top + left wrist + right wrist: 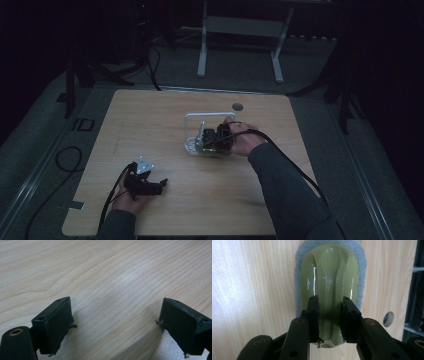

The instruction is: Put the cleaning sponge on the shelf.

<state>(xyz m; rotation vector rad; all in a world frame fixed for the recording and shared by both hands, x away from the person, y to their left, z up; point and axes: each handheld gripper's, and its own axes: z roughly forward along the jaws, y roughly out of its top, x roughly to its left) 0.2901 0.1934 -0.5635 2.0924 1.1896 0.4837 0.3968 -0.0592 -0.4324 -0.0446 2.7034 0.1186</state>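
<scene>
Two grippers at one wooden table point(150, 120). Right gripper point(329, 315) low in the middle of the right gripper view, black jaws shut tight on the raised middle ridge of a yellow-green scrubbing brush point(329, 272). Fuzzy grey pad around the rim of that brush, flat on the wood, top end near the upper edge of the frame. Round hole point(388, 319) in the table at the right side of that view, just beside the jaws. Same right gripper point(218, 137) near the middle of the high view, held by the right hand point(244, 139), black cable trailing toward the lower right. Brush hard to make out there, mostly hidden under the gripper. White rack point(200, 125) with a thin bent frame right there too, touching or just beside the gripper; cannot tell which.

Left gripper point(152, 186) in the lower left part of the high view, held by the left hand point(127, 197), grey three-cornered plate on top. Well apart from the brush. Left gripper point(115, 322) jaws wide open in the left gripper view, one at the lower left, one at the lower right, plain pale wood between them, nothing held. Tips low, close to the table top.
</scene>
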